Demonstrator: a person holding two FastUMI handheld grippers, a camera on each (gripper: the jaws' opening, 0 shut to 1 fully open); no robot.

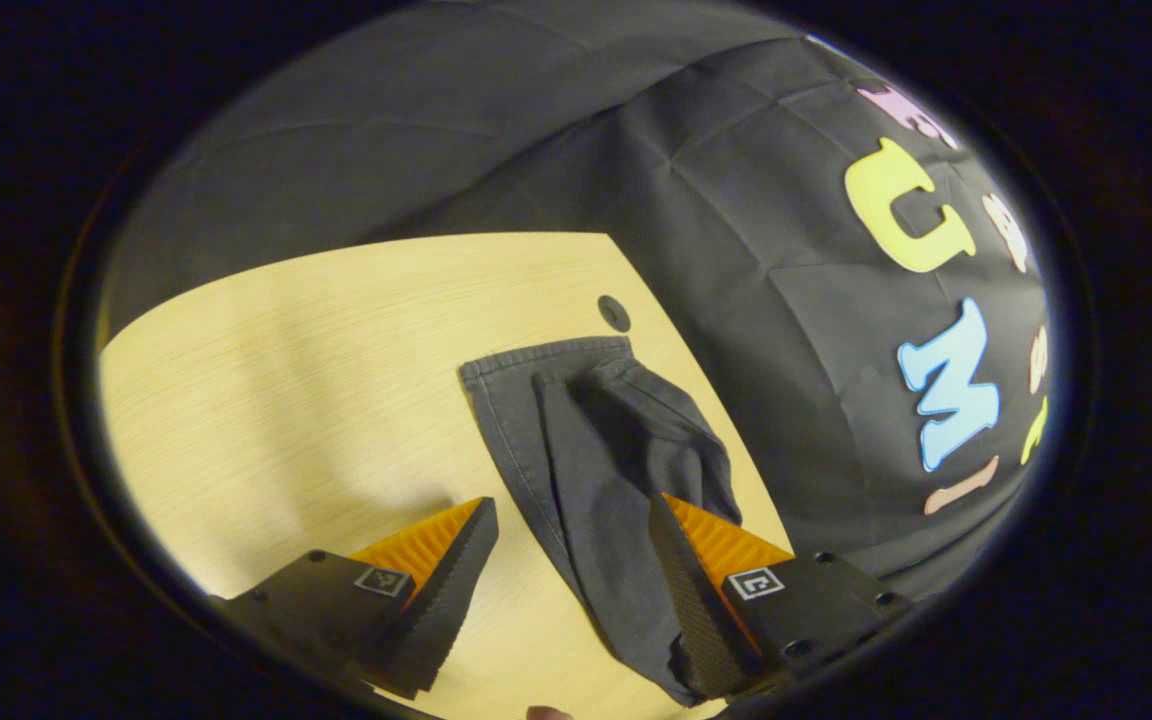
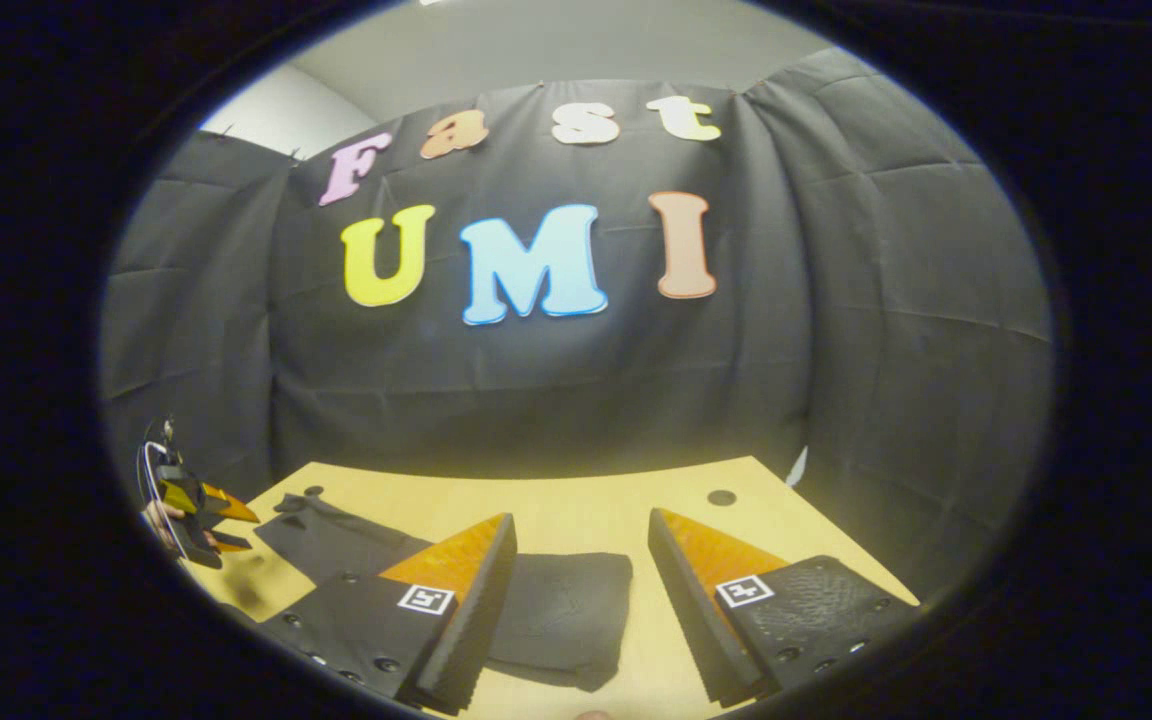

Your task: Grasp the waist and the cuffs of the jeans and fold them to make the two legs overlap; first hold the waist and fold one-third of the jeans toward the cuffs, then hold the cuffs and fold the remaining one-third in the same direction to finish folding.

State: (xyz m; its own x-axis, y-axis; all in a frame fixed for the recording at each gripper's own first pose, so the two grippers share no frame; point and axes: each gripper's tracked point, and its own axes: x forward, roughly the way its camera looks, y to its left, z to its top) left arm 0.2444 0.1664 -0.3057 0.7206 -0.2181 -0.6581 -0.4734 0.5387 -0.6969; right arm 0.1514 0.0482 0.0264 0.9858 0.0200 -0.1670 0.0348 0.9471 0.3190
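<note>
Where the black booth wall meets it, one light wooden table (image 2: 556,505) spreads out, with much bare wood on its near and left parts. One pair of dark jeans (image 1: 586,440) lies flat across it, legs stacked, the cuffs (image 1: 546,360) reaching close to a table edge beside a small round hole (image 1: 614,313). Two grippers hover above. With its fingers spread wide and holding nothing, the left gripper (image 1: 576,545) hangs over the cuff end. Likewise parted and empty, the right gripper (image 2: 581,565) hangs over the folded waist end (image 2: 566,610).
</note>
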